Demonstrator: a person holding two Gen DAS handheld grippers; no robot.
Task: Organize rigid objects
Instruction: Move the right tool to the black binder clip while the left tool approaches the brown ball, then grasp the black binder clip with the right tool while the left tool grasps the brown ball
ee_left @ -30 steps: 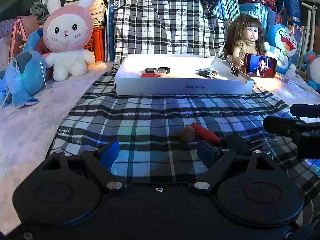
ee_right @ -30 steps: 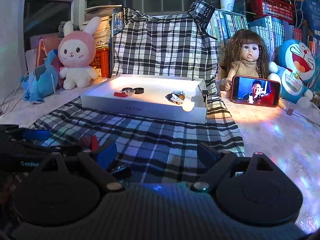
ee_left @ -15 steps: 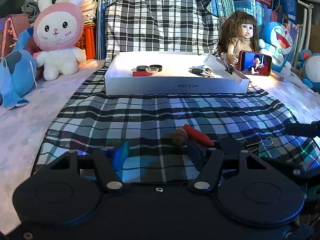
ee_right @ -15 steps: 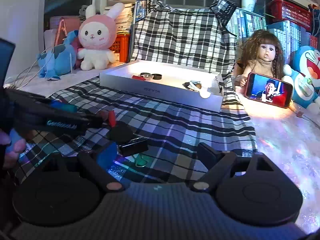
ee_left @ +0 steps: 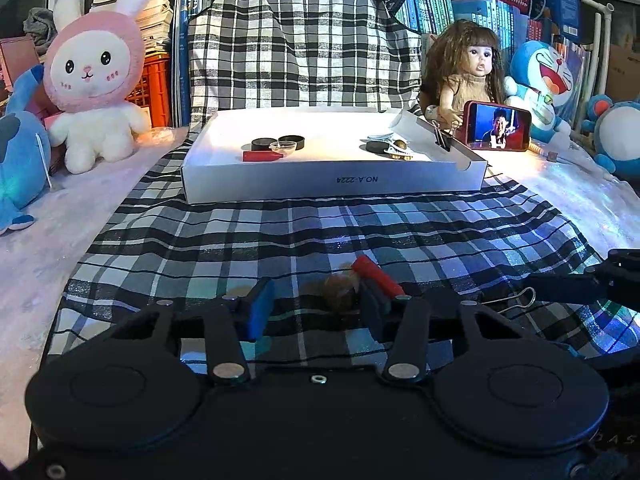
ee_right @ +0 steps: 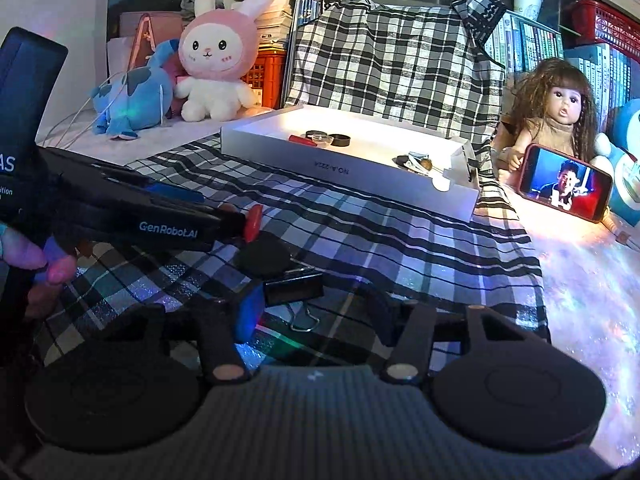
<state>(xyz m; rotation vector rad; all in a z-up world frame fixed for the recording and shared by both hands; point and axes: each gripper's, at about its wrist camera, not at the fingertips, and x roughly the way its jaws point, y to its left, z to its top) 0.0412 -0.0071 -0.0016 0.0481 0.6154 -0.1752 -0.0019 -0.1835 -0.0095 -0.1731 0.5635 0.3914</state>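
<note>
From the left wrist camera we see our left gripper (ee_left: 316, 308) low over the black-and-white plaid cloth (ee_left: 280, 236), its jaws closing. A small brown rounded object (ee_left: 340, 290) sits between the blue pads, close to the right-hand one; we cannot tell whether either pad touches it yet, so nothing is grasped. A red cylindrical piece (ee_left: 378, 276) lies just beyond that right-hand finger. At the far right edge the dark tips of the other gripper reach in beside the wire loop of a clip. Ahead, a broad bare stretch of plaid runs up to the near wall of the shallow white cardboard box (ee_left: 332, 180). Inside the box lie black round discs (ee_left: 276, 143), a clear little dish and a flat red block on the left, more small items on the right.

From the right wrist camera our right gripper (ee_right: 316, 312) is also closing, with a black binder clip (ee_right: 294, 289) between its fingers, lying close to the blue left-hand pad and well apart from the right-hand one; it is not gripped. A black flat round disc (ee_right: 262, 256) rests just beyond the clip. The left gripper comes in from the left edge, held by a hand (ee_right: 28, 256). To the right the plaid lies bare up to its edge, and the box stands well beyond.
</note>
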